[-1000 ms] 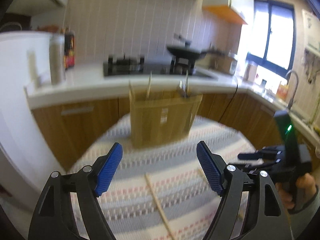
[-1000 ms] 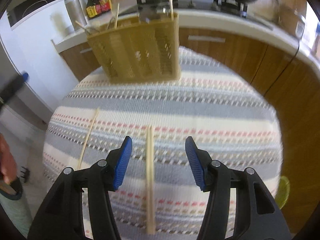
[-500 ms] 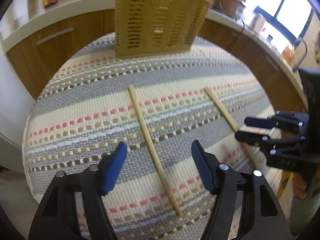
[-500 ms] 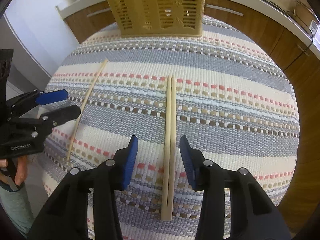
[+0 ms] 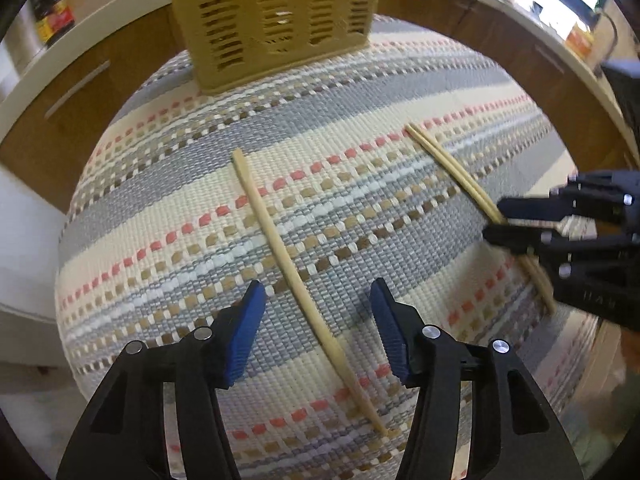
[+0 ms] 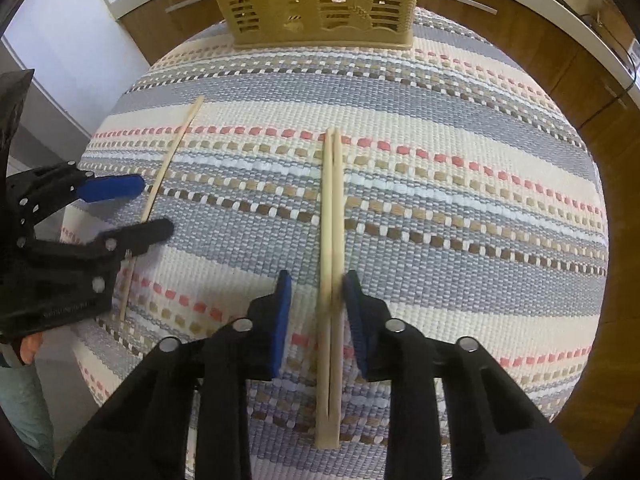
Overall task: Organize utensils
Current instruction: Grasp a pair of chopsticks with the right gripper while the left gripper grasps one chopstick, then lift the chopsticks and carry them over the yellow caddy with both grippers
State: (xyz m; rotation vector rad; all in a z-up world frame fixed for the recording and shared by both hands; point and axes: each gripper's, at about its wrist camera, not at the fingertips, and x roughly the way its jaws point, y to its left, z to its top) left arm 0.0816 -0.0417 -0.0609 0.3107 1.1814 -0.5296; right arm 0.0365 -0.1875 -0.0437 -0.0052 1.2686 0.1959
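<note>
Basket [image 5: 272, 20] stands upright at far edge of striped mat [image 5: 400, 92], straight ahead of both jaws; contents not visible. Left gripper [image 5: 316, 328]: jaws have just been closing, not yet gripping; single chopstick [image 5: 280, 248] lies on mat between them, touching neither pad. Right gripper [image 6: 316, 312]: jaws closing, chopstick pair [image 6: 332, 216] between them; right pad at pair, left pad apart.

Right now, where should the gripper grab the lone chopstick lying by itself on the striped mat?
Grip the single chopstick around the middle of its thin shaft, coming straight down from above. It lies flat on the mat, already between the left gripper's open fingers, which have just been closing across it.
</note>
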